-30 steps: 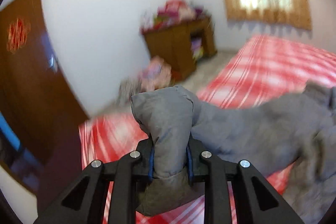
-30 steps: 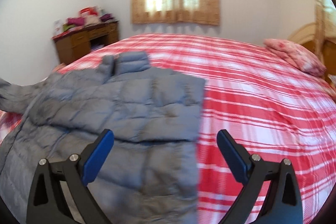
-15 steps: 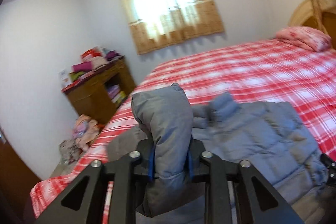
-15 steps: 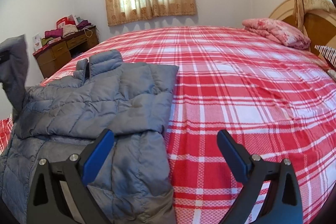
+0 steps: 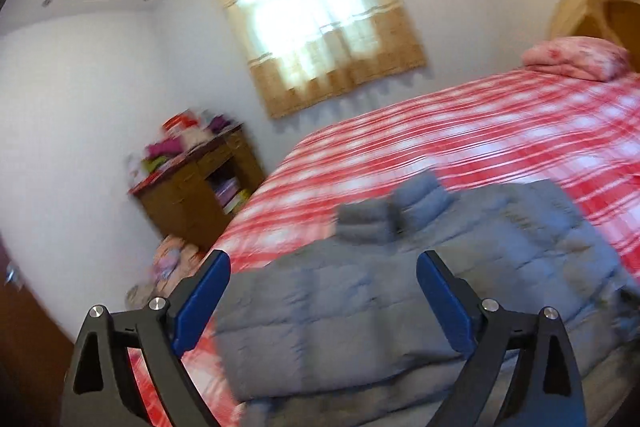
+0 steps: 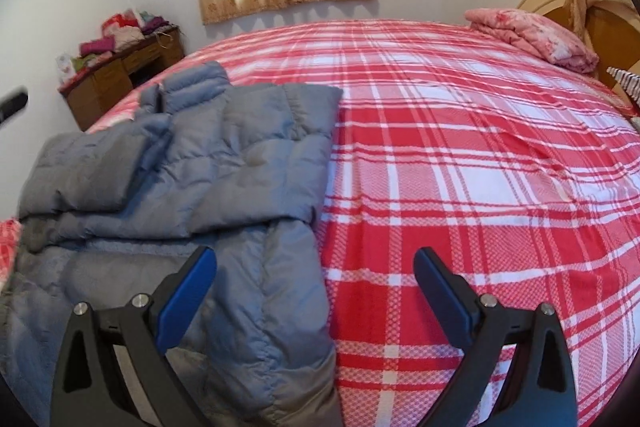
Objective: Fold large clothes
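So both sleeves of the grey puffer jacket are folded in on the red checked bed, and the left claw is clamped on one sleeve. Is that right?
Not quite. The left wrist view shows the left claw open with nothing between its blue pads; it is not clamped on a sleeve. The rest holds: in the right wrist view, both sleeves of the grey puffer jacket lie folded in on the red checked bed.

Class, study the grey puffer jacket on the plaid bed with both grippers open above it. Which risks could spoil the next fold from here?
1. Both sleeves lie loosely folded across the grey puffer jacket; the puffy filling may spring them open, since the left gripper and right gripper are open and hold nothing.
2. The jacket's left side lies close to the edge of the bed, so a tug that way could slide it off.
3. A one-handed lift of the hem may skew the stacked layers.
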`<state>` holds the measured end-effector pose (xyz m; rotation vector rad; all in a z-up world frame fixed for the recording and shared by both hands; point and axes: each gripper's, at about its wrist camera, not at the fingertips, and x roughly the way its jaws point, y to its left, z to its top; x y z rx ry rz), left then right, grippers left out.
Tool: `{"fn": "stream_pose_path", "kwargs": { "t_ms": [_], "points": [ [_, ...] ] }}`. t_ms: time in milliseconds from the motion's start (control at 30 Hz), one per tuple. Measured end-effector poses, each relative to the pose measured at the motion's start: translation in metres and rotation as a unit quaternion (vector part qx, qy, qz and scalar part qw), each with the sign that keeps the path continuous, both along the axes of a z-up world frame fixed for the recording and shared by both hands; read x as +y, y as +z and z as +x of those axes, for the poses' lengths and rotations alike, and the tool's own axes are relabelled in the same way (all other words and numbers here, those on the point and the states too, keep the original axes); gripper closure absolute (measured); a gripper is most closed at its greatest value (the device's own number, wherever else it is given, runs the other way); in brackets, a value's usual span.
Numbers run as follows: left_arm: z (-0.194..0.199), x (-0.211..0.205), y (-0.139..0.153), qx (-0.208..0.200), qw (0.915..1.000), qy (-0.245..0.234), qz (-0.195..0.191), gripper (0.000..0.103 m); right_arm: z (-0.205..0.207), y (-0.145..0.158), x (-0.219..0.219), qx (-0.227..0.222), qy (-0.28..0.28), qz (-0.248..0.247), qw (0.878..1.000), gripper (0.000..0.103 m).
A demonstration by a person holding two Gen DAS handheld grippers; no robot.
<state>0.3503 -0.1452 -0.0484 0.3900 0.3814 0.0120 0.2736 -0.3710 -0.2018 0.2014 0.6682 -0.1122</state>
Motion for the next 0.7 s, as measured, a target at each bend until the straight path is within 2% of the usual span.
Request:
{"fn": "stream_pose_path", "kwargs": {
  "t_ms": [100,167,233,267,367,433,467,567,633,700],
  "points": [
    [0.009,0.053,-0.02,0.008,0.9975,0.07,0.009,0.008,-0.004,0.028,0.006,-0.017,0.025,0.0,1.0,0.002],
    [0.022,0.095,-0.042,0.038,0.9909,0.128,0.014,0.008,0.002,0.05,0.015,-0.02,0.052,0.008,0.998,0.002],
    [0.033,0.124,-0.061,0.075,0.9833,0.166,0.006,0.008,0.019,0.062,0.031,-0.005,0.082,0.013,0.997,0.002],
    [0.038,0.14,-0.072,0.097,0.9776,0.187,-0.003,0.008,0.027,0.065,0.039,0.002,0.097,0.017,0.995,0.002],
    [0.045,0.165,-0.094,0.12,0.9682,0.219,-0.016,0.008,0.058,0.059,0.066,0.031,0.136,0.027,0.99,0.007],
    [0.051,0.169,-0.108,0.125,0.9638,0.235,-0.004,0.008,0.079,0.046,0.08,0.054,0.143,0.039,0.987,0.019],
    [0.054,0.171,-0.115,0.13,0.9604,0.246,0.004,0.008,0.092,0.037,0.085,0.071,0.144,0.055,0.986,0.021],
    [0.061,0.176,-0.127,0.141,0.9567,0.254,-0.009,0.008,0.113,0.013,0.102,0.097,0.147,0.075,0.982,0.037],
    [0.06,0.182,-0.129,0.141,0.9554,0.259,-0.016,0.008,0.115,0.005,0.109,0.1,0.162,0.086,0.978,0.079],
    [0.058,0.186,-0.128,0.142,0.955,0.26,-0.022,0.008,0.108,0.007,0.114,0.087,0.166,0.075,0.979,0.085]
  ]
}}
